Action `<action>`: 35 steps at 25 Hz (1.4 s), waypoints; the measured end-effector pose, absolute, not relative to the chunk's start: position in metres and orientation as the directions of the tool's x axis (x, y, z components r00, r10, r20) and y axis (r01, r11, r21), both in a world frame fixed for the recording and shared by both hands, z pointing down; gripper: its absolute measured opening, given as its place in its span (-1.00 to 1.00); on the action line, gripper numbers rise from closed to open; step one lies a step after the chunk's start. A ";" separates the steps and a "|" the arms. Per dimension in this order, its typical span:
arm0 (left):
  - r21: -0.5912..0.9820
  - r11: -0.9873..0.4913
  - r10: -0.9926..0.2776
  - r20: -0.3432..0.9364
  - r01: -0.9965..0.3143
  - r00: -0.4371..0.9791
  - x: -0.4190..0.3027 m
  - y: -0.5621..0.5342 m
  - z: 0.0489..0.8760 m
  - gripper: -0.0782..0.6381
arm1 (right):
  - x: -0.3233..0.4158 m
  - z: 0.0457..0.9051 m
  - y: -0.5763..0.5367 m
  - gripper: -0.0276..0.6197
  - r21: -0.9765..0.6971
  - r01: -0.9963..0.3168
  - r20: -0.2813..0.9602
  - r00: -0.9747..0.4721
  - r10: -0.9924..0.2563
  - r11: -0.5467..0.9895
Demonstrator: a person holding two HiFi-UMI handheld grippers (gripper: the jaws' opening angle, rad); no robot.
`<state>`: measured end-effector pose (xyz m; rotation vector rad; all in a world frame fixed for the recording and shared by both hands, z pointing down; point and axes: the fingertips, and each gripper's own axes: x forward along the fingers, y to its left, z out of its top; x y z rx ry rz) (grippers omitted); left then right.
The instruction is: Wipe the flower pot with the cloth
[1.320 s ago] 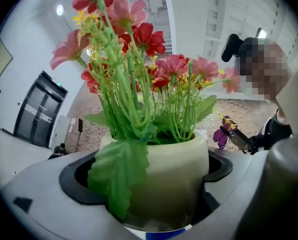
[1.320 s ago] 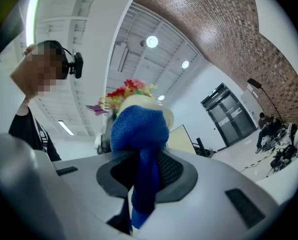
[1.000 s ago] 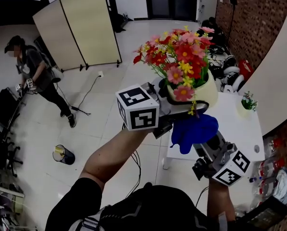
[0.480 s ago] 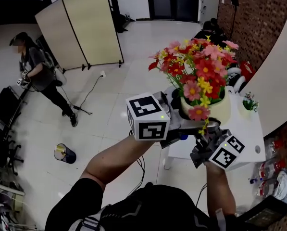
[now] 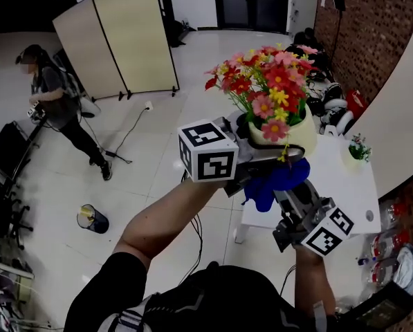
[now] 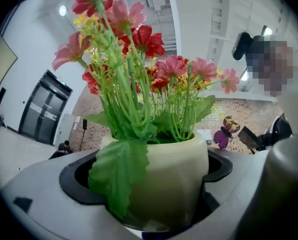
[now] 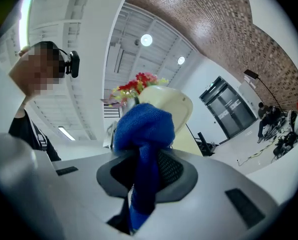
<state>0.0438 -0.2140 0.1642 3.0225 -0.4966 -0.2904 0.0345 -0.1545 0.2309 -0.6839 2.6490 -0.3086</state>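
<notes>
Between the grey jaws of the left gripper [image 5: 274, 149], the pot [image 6: 176, 176] is cream; its flowers [image 5: 265, 81] are red, pink and yellow above green leaves [image 6: 118, 171]. The cloth [image 7: 143, 129] between the jaws of the right gripper [image 7: 139, 186] is plain blue. The cubes [image 5: 207, 154] are white with black squares.

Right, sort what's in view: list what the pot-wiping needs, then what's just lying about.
In the job:
flower pot, held in the left hand-held gripper
blue cloth, held in the right hand-held gripper

Lying about:
white table
small potted plant
floor bin
folding screen
</notes>
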 end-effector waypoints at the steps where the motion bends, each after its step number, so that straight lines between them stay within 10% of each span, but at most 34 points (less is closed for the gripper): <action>1: 0.105 -0.941 -0.335 -0.172 -0.321 0.926 0.039 -0.219 0.166 0.80 | 0.034 0.230 -0.148 -0.72 -0.302 -0.415 -0.316 -0.806 -0.501 0.858; 35: 0.026 -0.939 -0.343 -0.118 -0.342 0.932 0.049 -0.221 0.201 0.80 | 0.110 0.261 -0.202 -0.72 -0.281 -0.591 -0.226 -0.725 -0.650 0.756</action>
